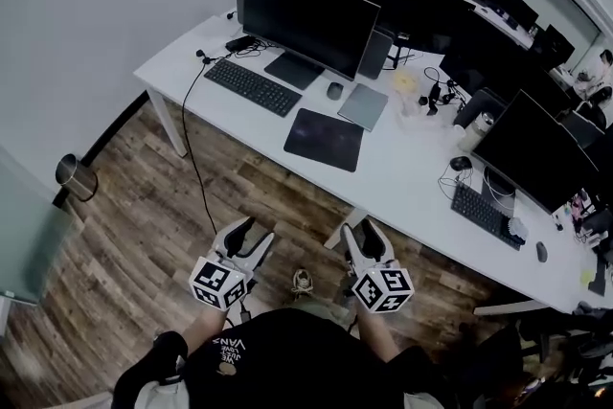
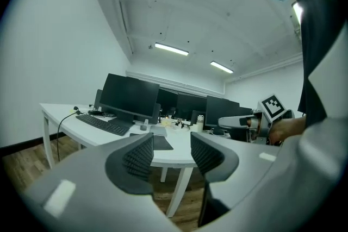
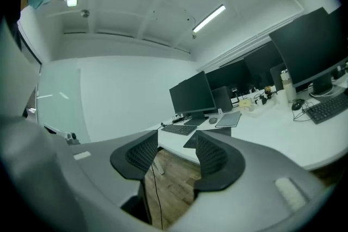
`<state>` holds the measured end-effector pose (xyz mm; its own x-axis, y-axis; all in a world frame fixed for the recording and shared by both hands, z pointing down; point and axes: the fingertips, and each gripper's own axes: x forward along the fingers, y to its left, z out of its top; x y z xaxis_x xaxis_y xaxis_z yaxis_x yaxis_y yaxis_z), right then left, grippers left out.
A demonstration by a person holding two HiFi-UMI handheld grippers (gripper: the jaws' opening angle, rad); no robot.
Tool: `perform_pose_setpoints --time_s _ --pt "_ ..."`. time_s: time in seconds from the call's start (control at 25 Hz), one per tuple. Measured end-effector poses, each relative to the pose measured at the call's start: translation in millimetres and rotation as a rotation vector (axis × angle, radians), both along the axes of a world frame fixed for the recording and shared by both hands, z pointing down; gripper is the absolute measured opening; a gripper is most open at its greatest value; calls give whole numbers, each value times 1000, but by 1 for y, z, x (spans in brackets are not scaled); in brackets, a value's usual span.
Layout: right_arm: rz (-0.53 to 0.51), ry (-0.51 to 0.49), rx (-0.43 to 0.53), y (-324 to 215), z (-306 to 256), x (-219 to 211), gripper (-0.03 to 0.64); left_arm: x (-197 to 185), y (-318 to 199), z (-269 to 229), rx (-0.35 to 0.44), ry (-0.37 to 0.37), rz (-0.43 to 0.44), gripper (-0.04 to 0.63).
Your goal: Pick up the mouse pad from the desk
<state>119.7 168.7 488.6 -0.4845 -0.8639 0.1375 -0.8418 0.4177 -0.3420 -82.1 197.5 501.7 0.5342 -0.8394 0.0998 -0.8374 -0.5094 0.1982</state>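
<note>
The mouse pad [image 1: 324, 139] lies flat on the white bench [image 1: 402, 170], well ahead of both pairs of fingers and untouched. A mouse [image 1: 334, 90] and a grey slab [image 1: 363, 105] sit just beyond it, and a keyboard [image 1: 253, 86] lies off to its left. The left gripper [image 1: 251, 235] and the right gripper [image 1: 362, 233] are side by side over the wood floor [image 1: 144, 235], short of the bench edge and aimed roughly level toward the pad. The fingers of each stand apart, released, grasping nothing.
</note>
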Motion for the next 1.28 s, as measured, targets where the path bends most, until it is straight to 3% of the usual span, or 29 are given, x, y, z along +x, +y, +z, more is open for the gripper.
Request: perform_pose_setpoints --time_s 0.72,0.96,1.16,1.28 --pt "-56 -1 -62 -184 19 27 215 15 -154 22 -83 -24 -92 190" --pt "-66 6 -88 -225 31 34 215 17 -188 33 -112 -16 -122 190" --pt "-52 15 -137 -242 48 31 215 0 -201 54 -181 -1 -141 190" --pt "-10 11 -147 -253 52 29 215 -8 -218 63 -208 13 -116 191"
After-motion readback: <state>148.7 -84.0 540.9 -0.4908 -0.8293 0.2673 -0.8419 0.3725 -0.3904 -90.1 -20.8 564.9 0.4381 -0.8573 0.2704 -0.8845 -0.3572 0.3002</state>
